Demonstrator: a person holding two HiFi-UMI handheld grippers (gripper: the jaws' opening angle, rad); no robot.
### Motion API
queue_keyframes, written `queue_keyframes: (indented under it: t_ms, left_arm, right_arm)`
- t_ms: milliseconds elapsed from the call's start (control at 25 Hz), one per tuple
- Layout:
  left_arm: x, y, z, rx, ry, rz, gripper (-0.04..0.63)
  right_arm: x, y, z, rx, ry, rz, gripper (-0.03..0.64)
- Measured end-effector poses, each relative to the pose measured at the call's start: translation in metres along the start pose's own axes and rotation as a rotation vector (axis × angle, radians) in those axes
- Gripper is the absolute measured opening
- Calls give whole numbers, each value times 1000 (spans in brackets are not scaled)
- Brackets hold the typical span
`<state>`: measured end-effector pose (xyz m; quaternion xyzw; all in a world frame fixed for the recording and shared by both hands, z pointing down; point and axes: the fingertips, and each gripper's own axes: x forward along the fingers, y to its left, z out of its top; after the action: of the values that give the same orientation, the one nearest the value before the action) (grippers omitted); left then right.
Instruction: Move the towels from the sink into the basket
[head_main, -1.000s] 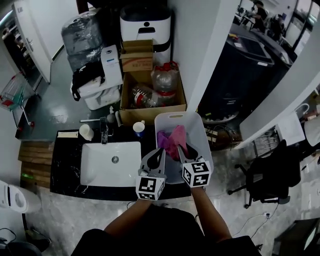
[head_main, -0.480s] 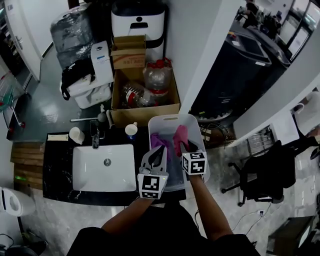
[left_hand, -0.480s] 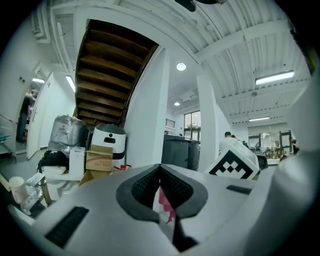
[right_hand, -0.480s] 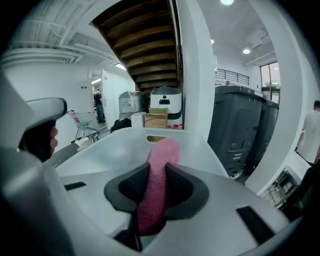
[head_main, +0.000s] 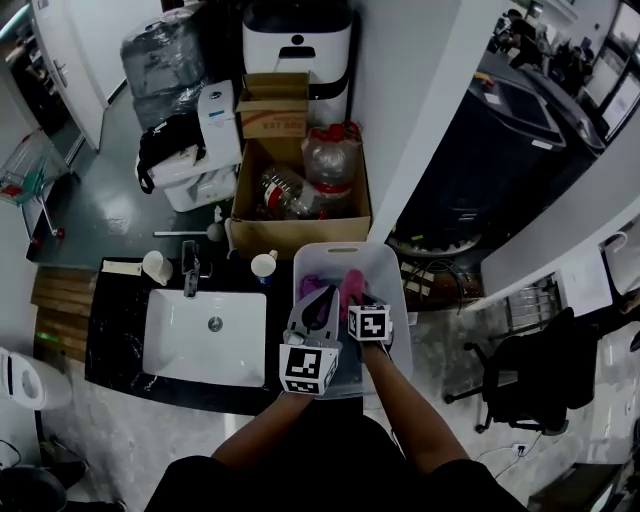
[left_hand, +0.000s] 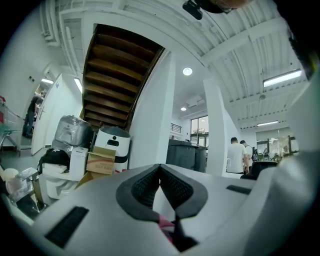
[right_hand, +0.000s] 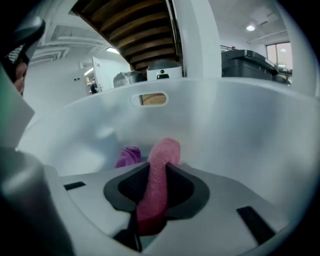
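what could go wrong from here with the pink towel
The pink towel sits deep between the right gripper's fingers, which have just eased open slightly; it may cling and lift back out of the basket instead of dropping beside the purple towel. The shut left gripper hangs close alongside, so the two might bump.

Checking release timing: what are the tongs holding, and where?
Right tongs pinch the pink terry towel by a bunched fold inside the white plastic basket; its jaws have just been opening. Left tongs shut, empty.

I count one pink terry towel (right_hand: 159, 170) and one purple cloth towel (right_hand: 129, 156). Also one white plastic basket (right_hand: 225, 130) and one white rectangular sink (head_main: 190, 345).
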<state>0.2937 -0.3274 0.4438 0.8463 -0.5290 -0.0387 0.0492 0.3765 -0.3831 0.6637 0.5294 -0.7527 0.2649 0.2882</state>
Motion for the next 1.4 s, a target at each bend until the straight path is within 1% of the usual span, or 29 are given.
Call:
queue_keyframes:
  t_ms: [120, 200, 320, 400, 480, 520, 600, 680, 760, 880, 1000, 1160, 1400]
  left_arm:
    - [7, -1, -5, -8, 5, 22, 12]
    - [10, -1, -11, -10, 15, 35, 12]
    - [15, -4, -20, 2, 40, 30, 12]
    - [18, -7, -25, 16, 59, 23, 12]
    - [20, -5, -28, 26, 60, 43, 12]
    - [20, -2, -30, 31, 56, 59, 12]
    - [21, -1, -35, 31, 60, 73, 12]
    - [22, -2, -42, 17, 78, 67, 12]
    - [23, -5, -48, 10, 97, 57, 12]
    - [24, -5, -55, 21, 126, 68, 12]
    - [24, -1, -59, 29, 137, 87, 12]
    - [23, 2, -54, 6, 120, 93, 12]
    - [22, 6, -36, -3, 87, 91, 12]
  right_arm:
    - [15, -2, 1, -13, 13, 13, 109]
    - [26, -5, -2, 0, 11, 24, 109]
    - [37, -14, -13, 16, 35, -7, 112]
    - [42, -21, -24, 56, 59, -25, 115]
    - [47, -24, -30, 107, 70, -24, 124]
    - [49, -25, -31, 115, 71, -23, 124]
    - [54, -26, -33, 94, 78, -22, 124]
    - [61, -26, -39, 57, 97, -13, 141]
    - [64, -26, -44, 44, 101, -5, 158]
    - [63, -24, -36, 52, 63, -5, 166]
    - [61, -15, -19, 49, 29, 24, 196]
    - [43, 1, 7, 27, -64, 70, 201]
    - [14, 19, 34, 65, -154, 117, 201]
